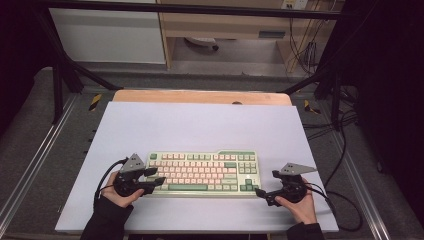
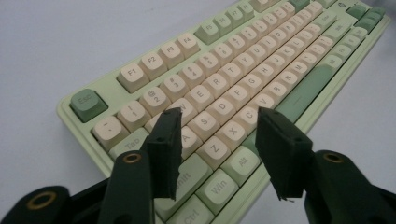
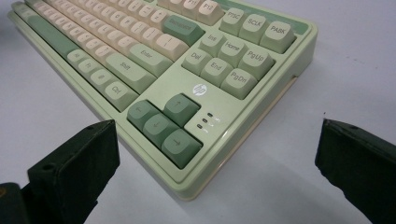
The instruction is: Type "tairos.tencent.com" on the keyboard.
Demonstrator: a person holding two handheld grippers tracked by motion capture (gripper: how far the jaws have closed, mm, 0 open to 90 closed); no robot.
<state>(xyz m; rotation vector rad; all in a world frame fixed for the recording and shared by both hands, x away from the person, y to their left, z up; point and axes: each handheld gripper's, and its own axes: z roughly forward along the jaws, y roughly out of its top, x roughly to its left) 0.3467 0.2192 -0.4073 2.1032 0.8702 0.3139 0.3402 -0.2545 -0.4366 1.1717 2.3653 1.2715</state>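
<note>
**Squaring up on the keyboard**

My left hand-held gripper [image 2: 217, 123] hovers half-open over the left keys of the pale green and cream keyboard [image 1: 202, 173] on the white desk [image 1: 200, 125]; my right hand-held gripper [image 3: 217, 154] gapes wide, empty, at its right corner. I should grip both ends evenly.

both hands wear long dark sleeves down to the wrist. the left gripper [image 1: 153, 178] is a black, chunky tool with a grey three-cornered plate [image 1: 133, 163] on top and a black cable [image 1: 102, 181] looping off its back. the right gripper [image 1: 261, 193] is built the same, black with its own grey plate [image 1: 297, 168] and a trailing black cable [image 1: 345, 210]. close up, the jaws are flat matte-black blocks with rough edges, mounted on black arms with brass-coloured ringed holes [image 2: 132, 157].
</note>
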